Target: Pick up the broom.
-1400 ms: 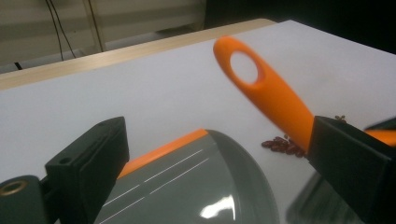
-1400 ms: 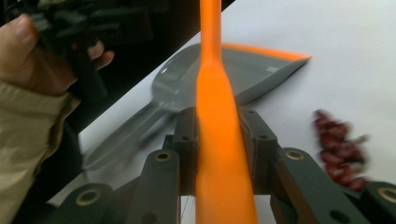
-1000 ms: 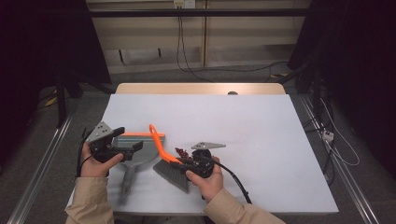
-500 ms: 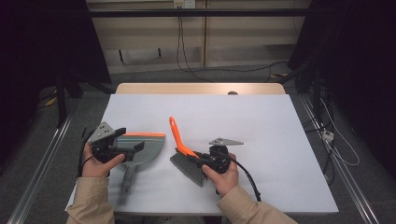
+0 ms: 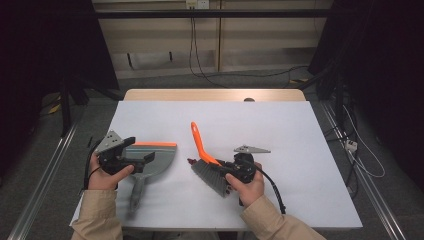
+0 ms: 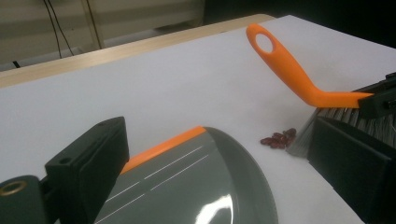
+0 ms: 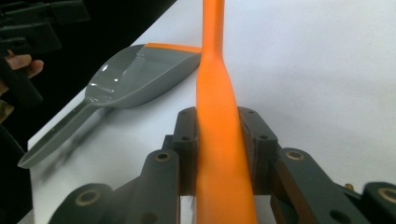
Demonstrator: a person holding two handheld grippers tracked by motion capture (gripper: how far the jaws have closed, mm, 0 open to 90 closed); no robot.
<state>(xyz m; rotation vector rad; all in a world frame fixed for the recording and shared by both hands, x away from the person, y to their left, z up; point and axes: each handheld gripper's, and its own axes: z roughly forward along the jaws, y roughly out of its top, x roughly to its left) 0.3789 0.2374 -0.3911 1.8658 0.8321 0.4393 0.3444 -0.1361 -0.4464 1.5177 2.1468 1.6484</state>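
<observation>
1. Orange plastic forms the handle of the hand brush [image 5: 202, 150], and my right gripper [image 5: 235, 169] is clamped on that handle, its two black jaws pressing the flat orange strip from both sides.
2. Grey bristles of the brush rest on the white table [image 5: 280, 125], just left of my right hand [image 5: 247, 185].
3. Long axis of the brush: it runs from the bristle head by my hand up and away toward the far edge, with the looped end of the handle tilted slightly left in the high view.
4. Small dark red beans [image 6: 279, 139] lie in a cluster at the bristle tips, between the brush and the pan.
5. My left gripper [image 5: 135, 160] is above the grey plastic dustpan with an orange lip [image 5: 150, 157]; I cannot tell how its jaws stand.
6. Dustpan lip faces the far edge, and its grey handle points back toward me.
</observation>
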